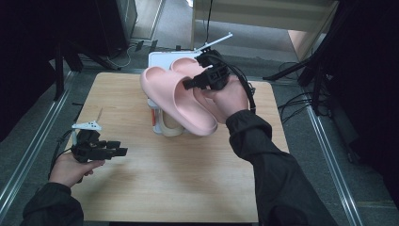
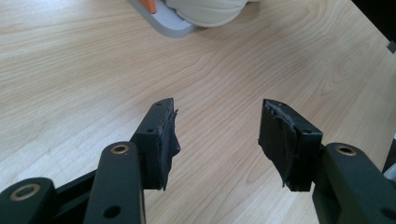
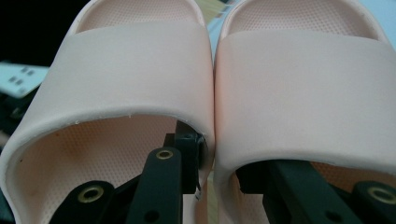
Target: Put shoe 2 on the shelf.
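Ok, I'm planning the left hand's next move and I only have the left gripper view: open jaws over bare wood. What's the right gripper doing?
Observer: The right gripper is shut on a pair of pink slippers, held over the far part of the table.
Operator: How does it grip two at once?
Observer: In the right gripper view, one jaw sits inside each slipper, pinching their adjoining side walls together.
Operator: And the grey base at my top edge?
Observer: That's a stand with a beige item on it. The slippers hang right over it, but I can't tell whether they touch.
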Available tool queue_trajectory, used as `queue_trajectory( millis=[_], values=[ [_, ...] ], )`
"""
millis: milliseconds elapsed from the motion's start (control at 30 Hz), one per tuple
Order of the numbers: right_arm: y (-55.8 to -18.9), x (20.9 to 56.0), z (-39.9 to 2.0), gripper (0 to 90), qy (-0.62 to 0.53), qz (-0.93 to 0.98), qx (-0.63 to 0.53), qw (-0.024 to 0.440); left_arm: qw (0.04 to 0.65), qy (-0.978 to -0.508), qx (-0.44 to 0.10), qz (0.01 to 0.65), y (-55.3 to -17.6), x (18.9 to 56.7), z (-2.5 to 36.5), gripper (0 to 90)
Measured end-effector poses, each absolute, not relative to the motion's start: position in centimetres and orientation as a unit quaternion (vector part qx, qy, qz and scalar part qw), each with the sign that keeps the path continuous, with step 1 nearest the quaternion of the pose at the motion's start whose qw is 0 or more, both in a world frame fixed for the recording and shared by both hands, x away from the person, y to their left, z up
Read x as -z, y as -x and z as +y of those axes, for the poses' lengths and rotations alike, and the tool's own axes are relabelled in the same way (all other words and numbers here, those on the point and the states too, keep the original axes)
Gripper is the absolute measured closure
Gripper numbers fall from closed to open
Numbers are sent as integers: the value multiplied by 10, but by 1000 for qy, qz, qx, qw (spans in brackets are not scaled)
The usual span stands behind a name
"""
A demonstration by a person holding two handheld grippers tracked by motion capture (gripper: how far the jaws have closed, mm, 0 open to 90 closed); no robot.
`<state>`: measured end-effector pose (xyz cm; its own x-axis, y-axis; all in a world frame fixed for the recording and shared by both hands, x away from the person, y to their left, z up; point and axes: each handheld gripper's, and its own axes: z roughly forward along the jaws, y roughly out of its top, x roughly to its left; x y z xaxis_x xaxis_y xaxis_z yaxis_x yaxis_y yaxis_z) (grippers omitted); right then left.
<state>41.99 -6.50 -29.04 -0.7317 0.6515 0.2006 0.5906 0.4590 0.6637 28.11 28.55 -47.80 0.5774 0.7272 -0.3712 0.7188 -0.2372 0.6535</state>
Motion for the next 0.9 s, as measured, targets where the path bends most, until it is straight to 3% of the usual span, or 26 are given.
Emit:
queue_trajectory(
  millis=[433, 900],
  values=[
    [-473, 307, -37, 739, -499, 788, -343, 112, 417, -798, 11, 436, -301, 477, 271, 457],
    [-506, 324, -7, 737, -580, 733, -326, 140, 426, -803, 26, 417, -312, 476, 261, 454]
  ],
)
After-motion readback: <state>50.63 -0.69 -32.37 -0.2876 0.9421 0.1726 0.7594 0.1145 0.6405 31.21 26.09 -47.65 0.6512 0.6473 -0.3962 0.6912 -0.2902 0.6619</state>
